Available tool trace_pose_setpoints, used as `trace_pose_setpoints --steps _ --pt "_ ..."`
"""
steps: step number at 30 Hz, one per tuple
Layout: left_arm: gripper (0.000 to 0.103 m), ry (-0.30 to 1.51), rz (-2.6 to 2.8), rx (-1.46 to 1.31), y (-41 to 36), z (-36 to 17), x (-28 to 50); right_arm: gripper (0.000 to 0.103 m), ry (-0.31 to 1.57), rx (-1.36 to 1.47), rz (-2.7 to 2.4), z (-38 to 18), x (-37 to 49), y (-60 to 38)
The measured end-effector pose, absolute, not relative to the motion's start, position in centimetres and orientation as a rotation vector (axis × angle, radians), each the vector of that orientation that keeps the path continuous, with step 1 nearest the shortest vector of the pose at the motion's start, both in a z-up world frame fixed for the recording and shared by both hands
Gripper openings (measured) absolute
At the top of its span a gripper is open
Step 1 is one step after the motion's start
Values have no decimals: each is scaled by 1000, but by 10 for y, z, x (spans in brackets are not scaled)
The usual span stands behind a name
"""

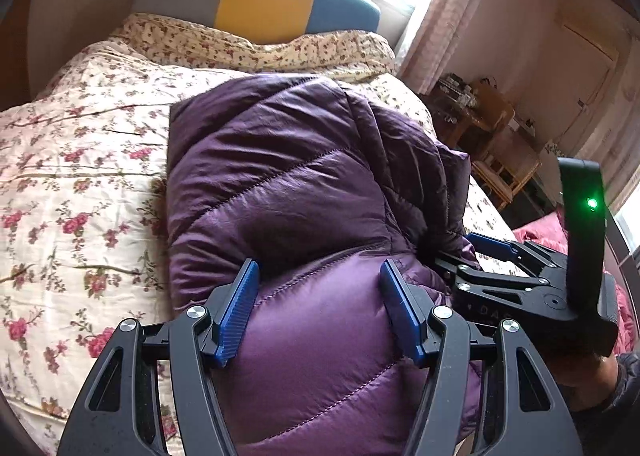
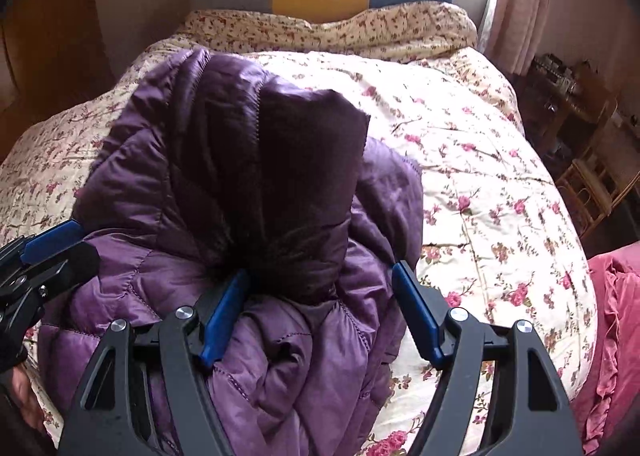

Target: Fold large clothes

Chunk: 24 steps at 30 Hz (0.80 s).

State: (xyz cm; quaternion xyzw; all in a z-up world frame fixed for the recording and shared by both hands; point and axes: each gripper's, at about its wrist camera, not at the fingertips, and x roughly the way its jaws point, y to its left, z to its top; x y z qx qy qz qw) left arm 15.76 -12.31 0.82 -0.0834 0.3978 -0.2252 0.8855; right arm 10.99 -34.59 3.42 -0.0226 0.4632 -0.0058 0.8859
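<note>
A purple quilted puffer jacket (image 1: 280, 159) lies bunched in a thick fold on the flowered bed quilt (image 1: 80, 175). My left gripper (image 1: 318, 270) has its blue pads set against both sides of a fat fold at the near end of the jacket. In the right wrist view the jacket (image 2: 132, 175) shows a dark inner panel (image 2: 308, 159) on top. My right gripper (image 2: 320, 272) straddles a crumpled part; its left pad touches fabric while the right pad stands off it, with quilt showing in the gap. Each gripper shows in the other's view: right gripper (image 1: 480, 256), left gripper (image 2: 52, 244).
A grey, yellow and teal headboard (image 1: 264, 3) stands at the far end under a bright window. Wooden furniture (image 1: 492, 135) crowds the right side of the bed. Pink ruffled fabric (image 2: 616, 316) lies at the right edge. A person's hand (image 1: 592, 376) holds the right gripper's handle.
</note>
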Motion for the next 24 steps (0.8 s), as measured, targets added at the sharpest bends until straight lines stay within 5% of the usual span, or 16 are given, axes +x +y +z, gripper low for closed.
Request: trace_pose_setpoints --steps 24 --pt "62 857 -384 -148 -115 11 183 76 1007 -60 -19 39 123 -337"
